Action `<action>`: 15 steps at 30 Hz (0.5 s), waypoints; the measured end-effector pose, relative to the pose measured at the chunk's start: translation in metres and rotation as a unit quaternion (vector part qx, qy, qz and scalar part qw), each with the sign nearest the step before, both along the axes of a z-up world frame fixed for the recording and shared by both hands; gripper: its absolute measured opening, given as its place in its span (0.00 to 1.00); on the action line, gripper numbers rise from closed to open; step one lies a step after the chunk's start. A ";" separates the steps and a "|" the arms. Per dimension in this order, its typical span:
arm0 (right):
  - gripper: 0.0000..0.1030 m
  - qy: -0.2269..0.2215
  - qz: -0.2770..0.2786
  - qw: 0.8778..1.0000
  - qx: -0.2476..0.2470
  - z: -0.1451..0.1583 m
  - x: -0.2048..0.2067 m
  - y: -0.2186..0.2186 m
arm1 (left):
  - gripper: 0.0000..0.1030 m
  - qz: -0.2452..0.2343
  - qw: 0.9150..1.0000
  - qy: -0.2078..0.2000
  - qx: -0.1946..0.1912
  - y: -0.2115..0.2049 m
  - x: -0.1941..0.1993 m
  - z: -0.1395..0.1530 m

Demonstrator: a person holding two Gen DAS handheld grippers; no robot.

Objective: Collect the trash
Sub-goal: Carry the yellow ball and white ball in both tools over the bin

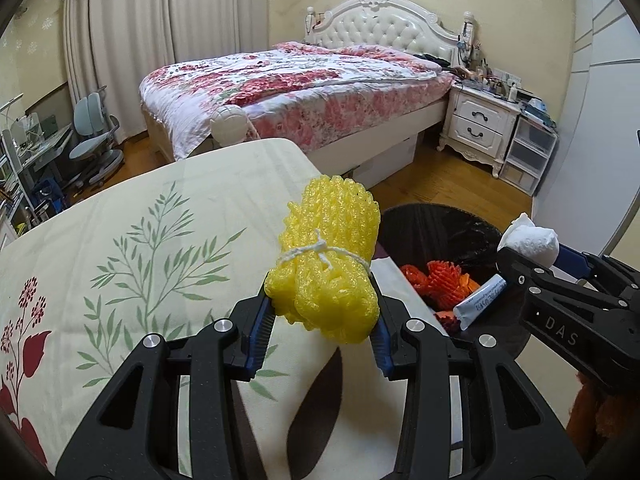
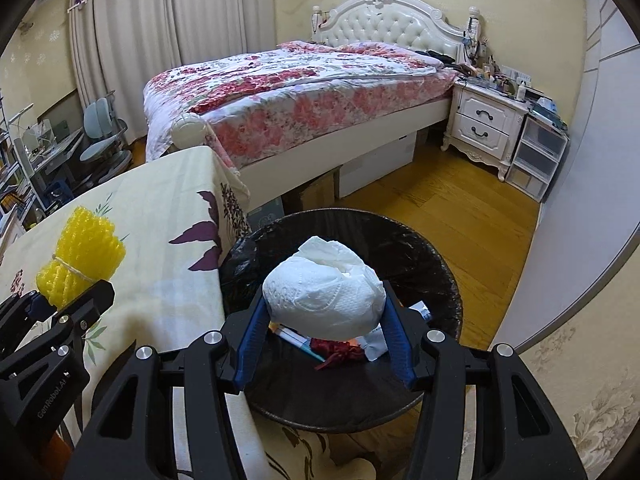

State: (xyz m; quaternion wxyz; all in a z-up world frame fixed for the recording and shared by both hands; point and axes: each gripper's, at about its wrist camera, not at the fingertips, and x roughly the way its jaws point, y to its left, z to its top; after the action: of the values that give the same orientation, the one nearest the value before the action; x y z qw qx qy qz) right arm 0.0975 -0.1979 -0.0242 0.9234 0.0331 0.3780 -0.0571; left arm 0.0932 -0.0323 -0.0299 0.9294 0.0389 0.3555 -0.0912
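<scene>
My left gripper [image 1: 322, 312] is shut on a yellow foam net bundle [image 1: 330, 256] tied with white string, held above the table's right edge; the bundle also shows in the right wrist view [image 2: 82, 256]. My right gripper [image 2: 326, 312] is shut on a crumpled white tissue wad [image 2: 326, 294], held over the round bin [image 2: 432, 256] lined with a black bag. In the left wrist view the tissue [image 1: 530, 240] sits above the bin [image 1: 432, 224]. Inside the bin lie orange-red foam net [image 1: 438, 284] and a small tube [image 1: 482, 298].
The table [image 1: 120, 248] has a cream floral cloth. A bed [image 1: 296, 92] with floral bedding stands behind, a white nightstand [image 1: 478, 124] and plastic drawers [image 1: 528, 152] to the right, a desk chair [image 1: 96, 140] at left. Wooden floor [image 2: 460, 204] surrounds the bin.
</scene>
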 end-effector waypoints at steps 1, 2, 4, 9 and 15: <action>0.51 0.000 -0.002 1.000 0.000 0.000 0.001 -0.002 | 0.39 -0.002 1.000 0.000 0.000 -0.004 0.002 0.000; 0.51 0.000 -0.004 1.000 0.000 0.000 0.002 -0.005 | 0.39 -0.005 1.000 0.000 0.000 -0.009 0.005 -0.001; 0.51 -0.001 -0.006 1.000 0.000 0.000 0.003 -0.009 | 0.39 -0.010 1.000 0.000 0.001 -0.017 0.008 -0.001; 0.51 -0.001 -0.014 1.000 0.003 -0.002 0.008 -0.019 | 0.39 -0.019 1.000 -0.002 0.009 -0.034 0.020 -0.003; 0.51 0.001 -0.020 1.000 0.006 -0.006 0.012 -0.027 | 0.40 -0.024 1.000 0.003 0.013 -0.047 0.031 -0.008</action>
State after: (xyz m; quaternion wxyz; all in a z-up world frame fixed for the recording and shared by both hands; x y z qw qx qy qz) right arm 0.1094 -0.2247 -0.0305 0.9214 0.0463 0.3787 -0.0733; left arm 0.1245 -0.0797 -0.0379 0.9252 0.0595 0.3588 -0.1084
